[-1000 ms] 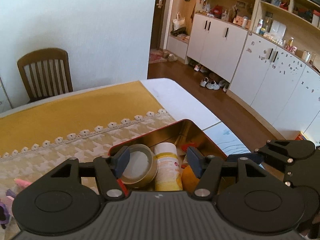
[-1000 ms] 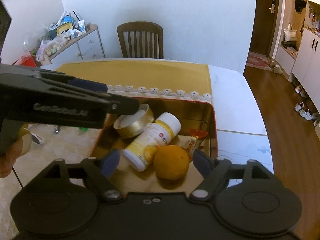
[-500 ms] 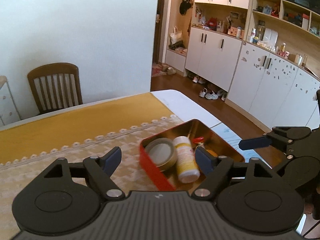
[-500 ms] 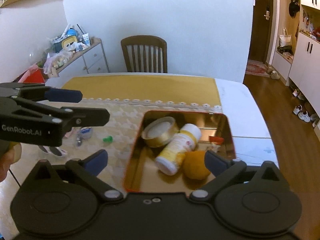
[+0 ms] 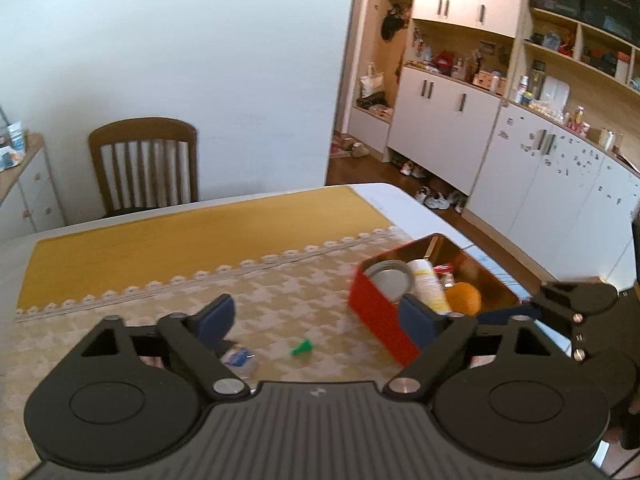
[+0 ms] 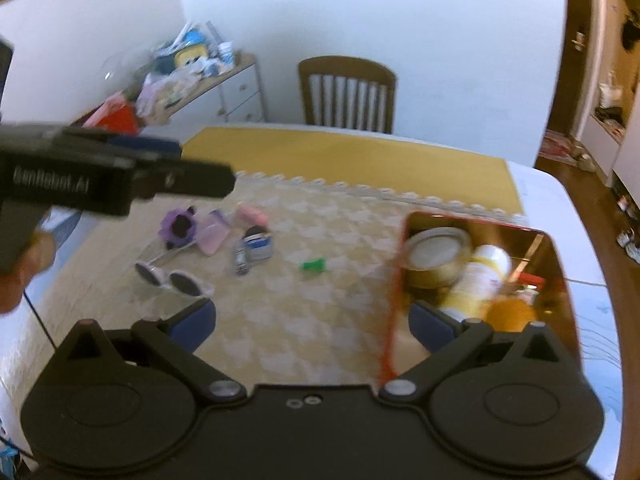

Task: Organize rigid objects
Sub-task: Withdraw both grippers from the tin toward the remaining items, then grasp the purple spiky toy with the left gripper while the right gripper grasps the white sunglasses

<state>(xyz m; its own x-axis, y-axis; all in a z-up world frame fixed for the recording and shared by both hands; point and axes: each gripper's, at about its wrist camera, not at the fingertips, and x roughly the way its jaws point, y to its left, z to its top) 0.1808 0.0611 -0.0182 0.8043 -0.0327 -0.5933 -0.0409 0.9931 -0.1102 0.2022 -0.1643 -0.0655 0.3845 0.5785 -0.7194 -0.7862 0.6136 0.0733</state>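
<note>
A red rectangular metal tin with a shiny gold inside [image 6: 556,248] sits near the right edge of a table covered by a beige houndstooth cloth with a yellow band [image 6: 320,312]. Inside the tin lie a gold roll of tape [image 6: 434,256], a white and yellow plastic bottle on its side [image 6: 480,280] and an orange fruit [image 6: 512,312], close together. The right gripper [image 6: 312,322] hangs above the cloth with its blue-padded jaws spread wide and nothing between them; its right finger overlaps the tin's near left corner. The left gripper [image 5: 316,318] is likewise wide apart and empty, with the tin just beyond its right finger. On the cloth left of the tin, well apart from it, lie a small green plastic piece [image 6: 314,265], white-framed sunglasses [image 6: 176,280], a purple flower-shaped toy [image 6: 180,228] and a few blurred pink and blue items I cannot identify
</note>
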